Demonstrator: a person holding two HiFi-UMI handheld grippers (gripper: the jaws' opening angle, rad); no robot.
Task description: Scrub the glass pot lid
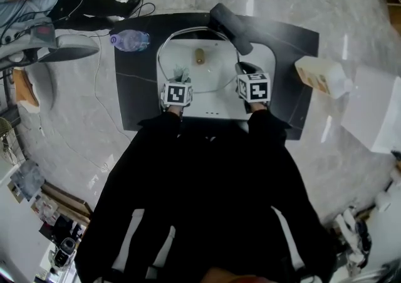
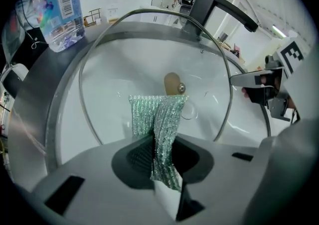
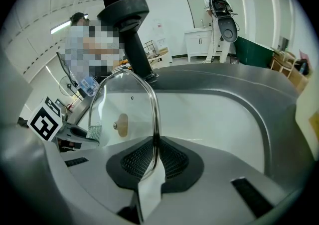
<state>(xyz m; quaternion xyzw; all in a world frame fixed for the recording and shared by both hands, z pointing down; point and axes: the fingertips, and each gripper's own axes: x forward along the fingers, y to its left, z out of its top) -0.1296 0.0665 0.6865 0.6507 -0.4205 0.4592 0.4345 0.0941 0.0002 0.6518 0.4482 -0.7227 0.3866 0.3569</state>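
Black sleeves of mine fill the head view's foot. Beyond them the left gripper (image 1: pixel 180 84) and right gripper (image 1: pixel 245 74) flank the glass pot lid (image 1: pixel 213 66), tilted up over the white sink (image 1: pixel 266 66); neither gripper view shows that layout whole.

Left gripper view: my fingers (image 2: pixel 137 157) pinch a green scrubbing cloth (image 2: pixel 159 124) just before the glass, below the knob (image 2: pixel 173 84). I'd press it flat and rub in circles.

Only the right gripper view shows my fingers (image 3: pixel 134 162) clamped on the lid's rim (image 3: pixel 155 119); that grip should be firm.
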